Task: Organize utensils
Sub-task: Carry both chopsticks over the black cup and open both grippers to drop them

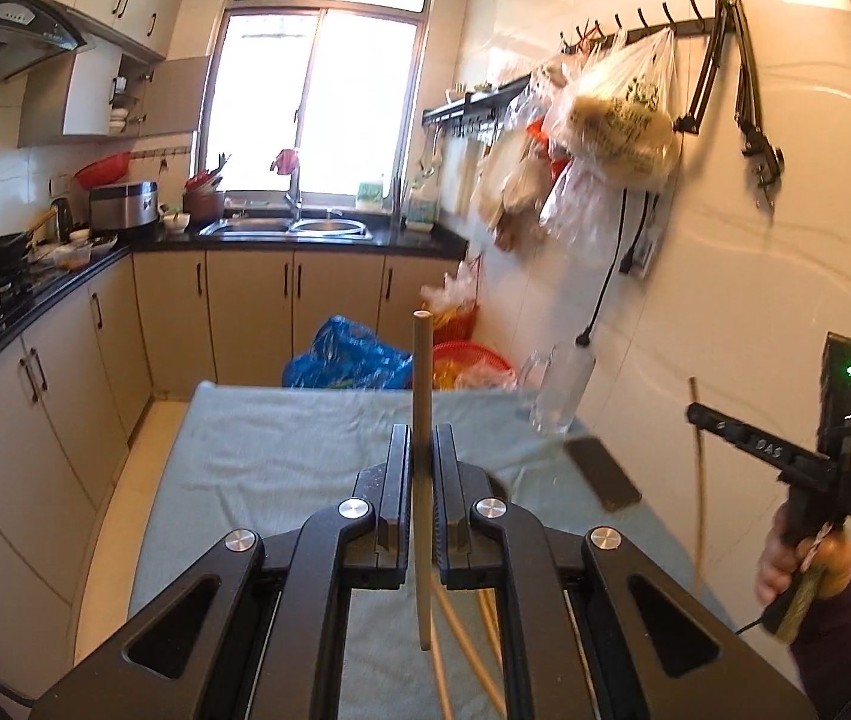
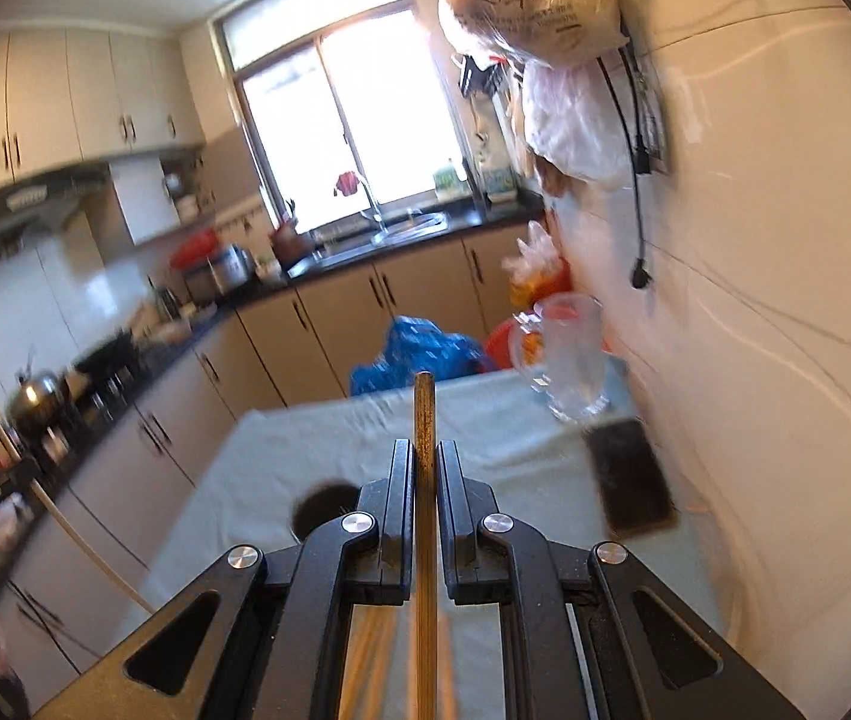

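Observation:
My left gripper (image 1: 422, 441) is shut on a pale wooden chopstick (image 1: 421, 372) that stands upright above the grey cloth table (image 1: 281, 456). More pale chopsticks (image 1: 467, 642) lie on the cloth under the left gripper. My right gripper (image 2: 425, 456) is shut on a darker brown chopstick (image 2: 424, 414), also upright. In the left wrist view the right gripper (image 1: 695, 411) is at the right, holding its dark chopstick (image 1: 702, 480) above the table. A clear glass mug (image 2: 569, 354) stands at the table's far right corner.
A black phone (image 2: 629, 480) lies by the wall near the mug (image 1: 560, 390). A dark round spot (image 2: 323, 510) shows on the cloth. Blue bag (image 1: 347, 360) and red basket (image 1: 473, 354) sit beyond the table. Bags hang on the right wall (image 1: 617, 120).

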Demonstrator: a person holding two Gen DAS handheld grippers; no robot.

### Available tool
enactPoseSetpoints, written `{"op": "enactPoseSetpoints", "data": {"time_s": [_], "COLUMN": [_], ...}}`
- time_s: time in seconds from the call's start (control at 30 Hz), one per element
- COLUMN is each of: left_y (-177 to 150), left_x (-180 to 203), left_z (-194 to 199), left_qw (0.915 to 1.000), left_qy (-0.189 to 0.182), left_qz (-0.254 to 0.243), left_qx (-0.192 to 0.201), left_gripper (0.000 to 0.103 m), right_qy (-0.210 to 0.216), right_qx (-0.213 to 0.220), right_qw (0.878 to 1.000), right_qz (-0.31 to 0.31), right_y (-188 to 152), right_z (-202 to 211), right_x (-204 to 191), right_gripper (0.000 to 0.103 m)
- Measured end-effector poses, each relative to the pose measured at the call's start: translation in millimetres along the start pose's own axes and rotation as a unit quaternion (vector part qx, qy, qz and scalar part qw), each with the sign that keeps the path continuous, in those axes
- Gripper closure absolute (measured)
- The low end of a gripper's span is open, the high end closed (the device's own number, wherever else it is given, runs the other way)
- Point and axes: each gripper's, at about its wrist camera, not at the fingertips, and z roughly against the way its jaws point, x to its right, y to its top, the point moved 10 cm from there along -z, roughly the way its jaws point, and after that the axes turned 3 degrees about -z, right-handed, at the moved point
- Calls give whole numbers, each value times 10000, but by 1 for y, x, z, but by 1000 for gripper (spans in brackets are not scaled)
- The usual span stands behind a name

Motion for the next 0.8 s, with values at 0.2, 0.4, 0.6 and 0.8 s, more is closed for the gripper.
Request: {"op": "enactPoseSetpoints", "data": {"time_s": [0.2,0.4,0.6,0.8], "left_y": [46,68,61,38], "left_x": [15,31,38,34], "left_z": [-32,-88,-145,-188], "left_qw": [9996,9994,9986,9967], "left_qy": [-236,-321,-312,-224], "left_qz": [102,112,3,-27], "left_qx": [117,-31,-422,-786], "left_gripper": [97,97,97,97], "right_qy": [400,331,70,-289], "right_qx": [309,665,846,934], "right_qw": [9984,9968,9952,9942], "right_qz": [-259,-280,-480,-438], "right_y": [38,69,87,84], "right_z": [-35,-83,-135,-174], "right_x": [-39,-67,-64,-52], "right_gripper": [95,95,95,95]}}
